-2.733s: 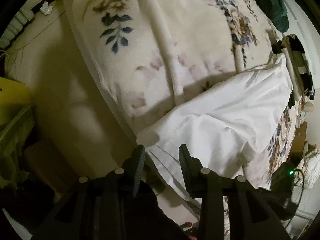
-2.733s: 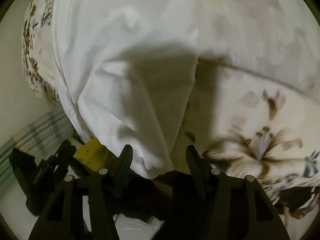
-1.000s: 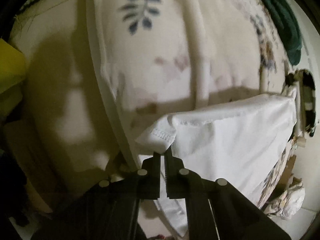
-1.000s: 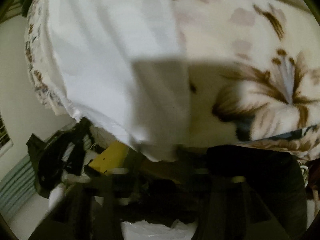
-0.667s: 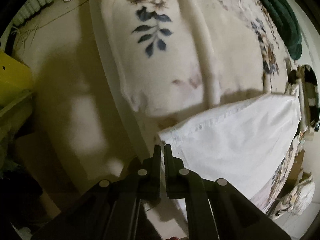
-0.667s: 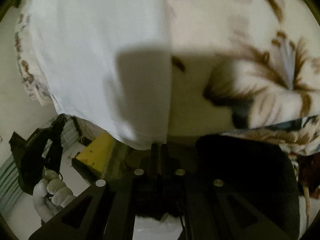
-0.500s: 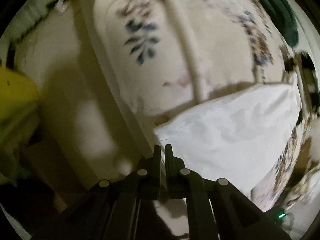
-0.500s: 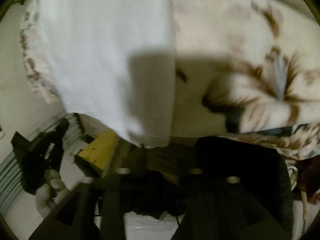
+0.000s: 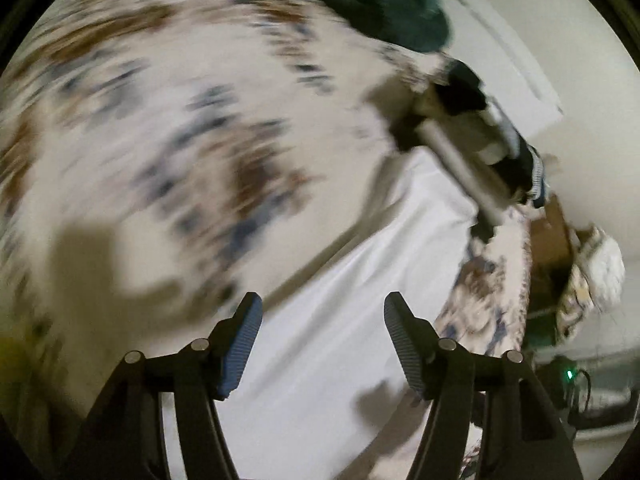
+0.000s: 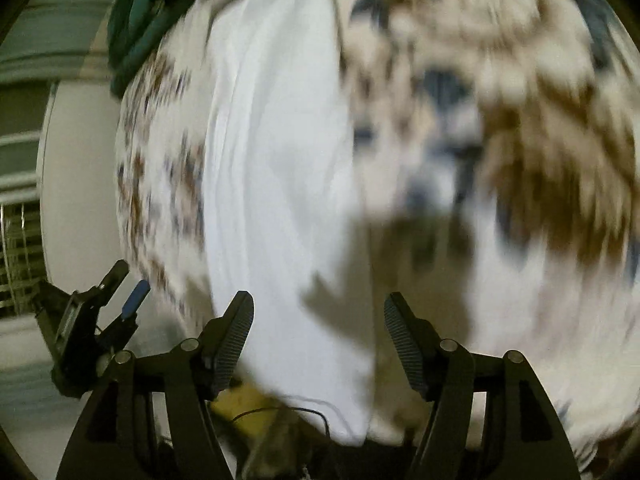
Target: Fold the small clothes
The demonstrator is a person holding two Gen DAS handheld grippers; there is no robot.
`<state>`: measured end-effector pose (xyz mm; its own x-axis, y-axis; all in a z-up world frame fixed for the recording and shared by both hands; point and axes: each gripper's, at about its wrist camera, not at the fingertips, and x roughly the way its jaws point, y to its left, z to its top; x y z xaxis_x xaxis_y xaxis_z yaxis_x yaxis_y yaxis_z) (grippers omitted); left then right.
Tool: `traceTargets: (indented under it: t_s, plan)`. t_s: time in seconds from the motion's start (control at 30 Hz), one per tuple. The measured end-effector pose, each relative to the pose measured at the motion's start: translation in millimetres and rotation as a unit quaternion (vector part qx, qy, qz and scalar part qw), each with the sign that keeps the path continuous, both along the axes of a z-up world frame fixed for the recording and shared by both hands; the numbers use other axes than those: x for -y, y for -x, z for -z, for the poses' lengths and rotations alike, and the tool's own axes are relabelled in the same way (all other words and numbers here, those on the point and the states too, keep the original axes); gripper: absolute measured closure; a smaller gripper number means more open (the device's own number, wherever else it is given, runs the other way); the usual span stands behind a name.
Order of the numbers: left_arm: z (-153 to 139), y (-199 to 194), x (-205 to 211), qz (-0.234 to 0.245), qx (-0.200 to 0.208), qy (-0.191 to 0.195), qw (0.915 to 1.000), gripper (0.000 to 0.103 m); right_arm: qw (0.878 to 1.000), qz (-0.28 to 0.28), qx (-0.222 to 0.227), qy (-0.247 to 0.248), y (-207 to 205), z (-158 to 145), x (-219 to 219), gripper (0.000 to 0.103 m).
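A white garment (image 9: 360, 300) lies flat on a floral blanket (image 9: 160, 120). It also shows in the right wrist view (image 10: 280, 160) as a long white strip on the blanket (image 10: 500, 100). My left gripper (image 9: 322, 344) is open and empty above the garment. My right gripper (image 10: 318, 344) is open and empty above the garment's near end. The left gripper (image 10: 116, 304) shows at the lower left of the right wrist view. The right gripper (image 9: 480, 148) shows at the far end of the garment in the left wrist view. Both views are blurred by motion.
A dark green cloth (image 9: 380, 4) lies at the far edge of the blanket, also in the right wrist view (image 10: 136, 32). A cardboard box (image 9: 552, 236) and a bundled floral cloth (image 9: 596, 280) sit beside the bed. A yellow object (image 10: 248, 400) lies below the bed edge.
Both grippers were shut on the garment's near corners and have opened and let go. The garment now lies flat, and both cameras have swung up over the bed.
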<state>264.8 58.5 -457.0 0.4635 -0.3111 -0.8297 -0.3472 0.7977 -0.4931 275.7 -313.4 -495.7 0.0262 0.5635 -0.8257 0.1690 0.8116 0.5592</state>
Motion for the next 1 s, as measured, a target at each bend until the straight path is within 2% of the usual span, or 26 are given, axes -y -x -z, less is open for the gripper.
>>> traceTargets:
  t_s: [0.07,0.1,0.17,0.3,0.43,0.6,0.63,0.67,0.7,0.8,1.0]
  plan:
    - [14,-67,17,0.047,0.007,0.008,0.9988,0.042,0.999,0.029,0.014,0.003,-50,6,21,0.033]
    - [19,-87,23,0.062,0.007,0.012,0.998,0.042,0.999,0.041,0.019,0.004,-74,12,26,0.033]
    - [41,-147,38,0.105,-0.001,0.03,0.9941,0.042,0.998,0.063,0.031,0.0,-122,23,37,0.033]
    - [85,-227,58,0.166,-0.016,0.048,0.9848,0.042,0.992,0.104,0.048,-0.044,-218,47,61,0.029]
    - [124,-272,71,0.202,-0.039,0.075,0.9758,0.042,0.988,0.12,0.04,-0.093,-277,76,67,0.029]
    - [119,-284,71,0.211,0.005,0.112,0.9709,0.045,0.986,0.108,0.052,-0.113,-314,86,63,0.03]
    - [116,-284,73,0.216,0.011,0.111,0.9701,0.048,0.986,0.103,0.059,-0.113,-315,82,64,0.033]
    - [113,-283,75,0.225,0.015,0.106,0.9686,0.076,0.987,0.095,0.066,-0.107,-319,78,63,0.05]
    - [111,-283,78,0.235,0.014,0.102,0.9666,0.097,0.989,0.086,0.069,-0.101,-322,75,61,0.071]
    - [95,-274,84,0.249,0.035,0.086,0.9639,0.097,0.991,0.071,0.083,-0.074,-326,64,53,0.094]
    - [48,-243,83,0.259,0.08,0.079,0.9592,0.097,0.988,0.061,0.129,-0.06,-323,20,51,0.101]
